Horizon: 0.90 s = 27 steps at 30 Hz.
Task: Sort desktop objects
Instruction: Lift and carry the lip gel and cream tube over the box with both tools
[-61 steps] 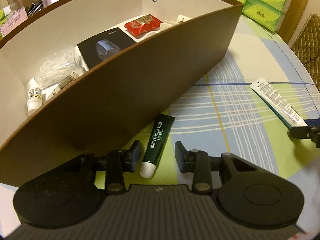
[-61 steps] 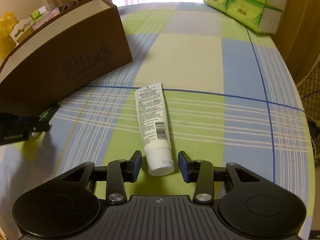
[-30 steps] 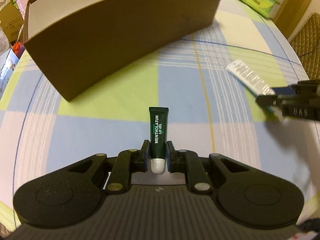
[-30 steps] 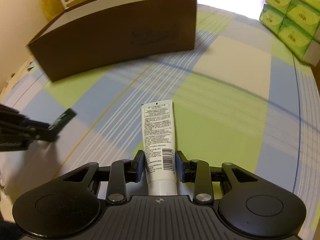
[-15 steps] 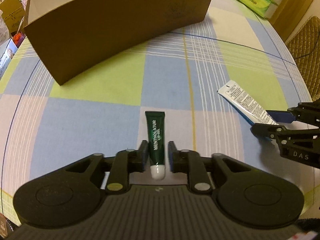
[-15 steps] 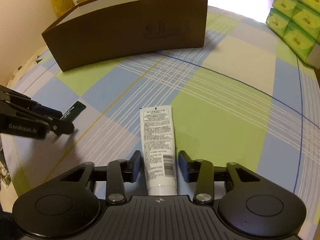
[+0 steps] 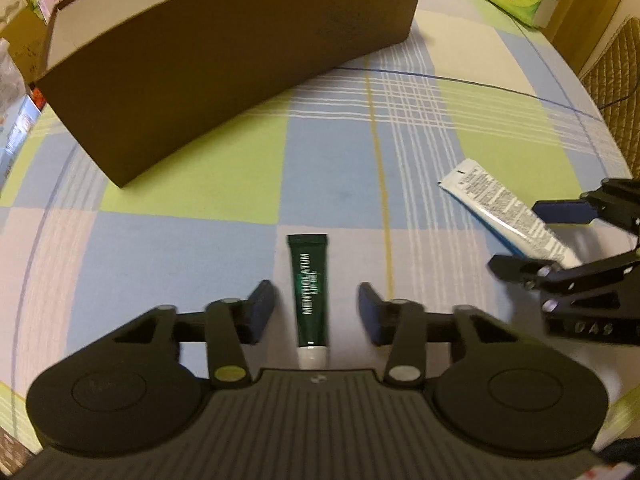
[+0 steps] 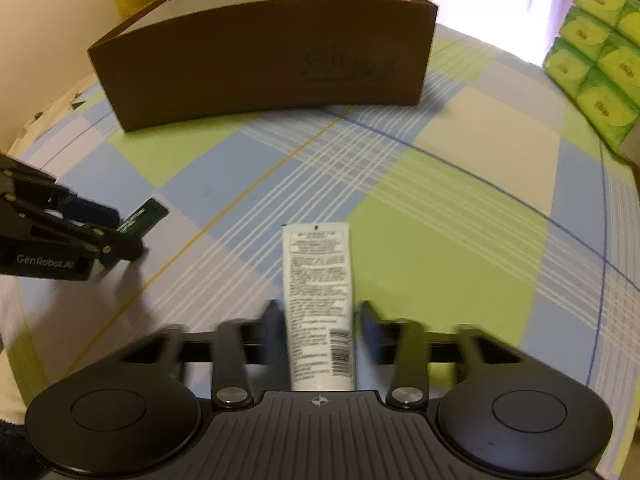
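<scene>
The green tube's (image 7: 310, 294) white cap end is partly cut off by the left tongs' (image 7: 316, 312) own body, and its lettering is smeared. The white tube's (image 8: 319, 308) cap end is likewise hidden under the right tongs' (image 8: 319, 330) body; its print is too blurred to read. The box's (image 8: 264, 56) contents cannot be seen from either view; only its brown outer wall and a strip of pale inner wall show. The mark on that wall is illegible. The tissue packs (image 8: 596, 68) are cut off at the frame's right edge.

The left tongs tilt steeply down at the surface (image 7: 192, 256), just over the green tube, which lies flat on the checked cloth well short of the box. Their jaws have just been opening and now stand apart, with clear gaps on both sides of the tube between them.

The right tongs, also tilted steeply down, straddle the white tube lying to the right of the green one, apart from it. Their jaws have just been closing; the fingers (image 8: 274, 328) are motion-blurred and sit right against the tube's sides, but I cannot tell whether they press on it. In the left view the right tongs (image 7: 536, 236) reach in from the right edge over the white tube (image 7: 504, 210).
</scene>
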Each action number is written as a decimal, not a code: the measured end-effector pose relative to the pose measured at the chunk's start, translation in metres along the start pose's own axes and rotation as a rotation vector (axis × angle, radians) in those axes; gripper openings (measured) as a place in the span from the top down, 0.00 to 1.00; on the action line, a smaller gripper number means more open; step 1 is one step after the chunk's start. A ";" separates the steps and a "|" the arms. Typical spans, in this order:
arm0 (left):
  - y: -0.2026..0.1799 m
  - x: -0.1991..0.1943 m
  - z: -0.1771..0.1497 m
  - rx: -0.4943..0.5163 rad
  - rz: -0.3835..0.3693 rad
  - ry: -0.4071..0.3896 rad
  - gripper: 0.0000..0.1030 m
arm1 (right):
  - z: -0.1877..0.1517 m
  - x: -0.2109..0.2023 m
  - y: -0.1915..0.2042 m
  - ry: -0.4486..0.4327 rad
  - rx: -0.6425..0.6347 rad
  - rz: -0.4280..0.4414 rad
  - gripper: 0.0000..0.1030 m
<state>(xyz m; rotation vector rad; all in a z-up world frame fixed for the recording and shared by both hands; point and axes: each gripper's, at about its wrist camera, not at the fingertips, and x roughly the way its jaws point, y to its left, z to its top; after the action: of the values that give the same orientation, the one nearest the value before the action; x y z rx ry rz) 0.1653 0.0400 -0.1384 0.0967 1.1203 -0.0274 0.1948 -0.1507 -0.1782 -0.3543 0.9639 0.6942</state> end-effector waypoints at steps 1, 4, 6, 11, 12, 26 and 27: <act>0.001 0.000 -0.001 0.002 0.001 -0.004 0.69 | 0.000 0.000 0.000 0.001 0.001 0.000 0.67; 0.002 -0.001 -0.001 -0.007 0.005 -0.012 0.83 | 0.000 0.000 0.000 0.000 -0.002 -0.005 0.67; 0.003 -0.002 -0.001 -0.011 0.003 -0.011 0.87 | 0.000 0.000 0.000 0.001 -0.001 -0.005 0.67; 0.003 -0.003 -0.003 -0.014 0.002 -0.010 0.87 | 0.000 0.001 -0.001 0.006 -0.007 0.000 0.68; 0.004 -0.003 -0.003 -0.017 0.000 -0.009 0.87 | 0.000 0.000 -0.001 0.008 -0.008 0.003 0.68; 0.013 -0.031 0.000 -0.054 -0.030 -0.048 0.87 | 0.013 -0.029 0.001 -0.035 0.025 0.091 0.68; 0.013 -0.035 0.002 -0.055 -0.029 -0.060 0.87 | 0.016 -0.032 0.002 -0.046 0.023 0.091 0.68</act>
<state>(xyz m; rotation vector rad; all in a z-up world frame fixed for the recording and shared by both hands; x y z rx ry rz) 0.1522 0.0519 -0.1051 0.0307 1.0614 -0.0253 0.1918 -0.1524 -0.1425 -0.2747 0.9475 0.7705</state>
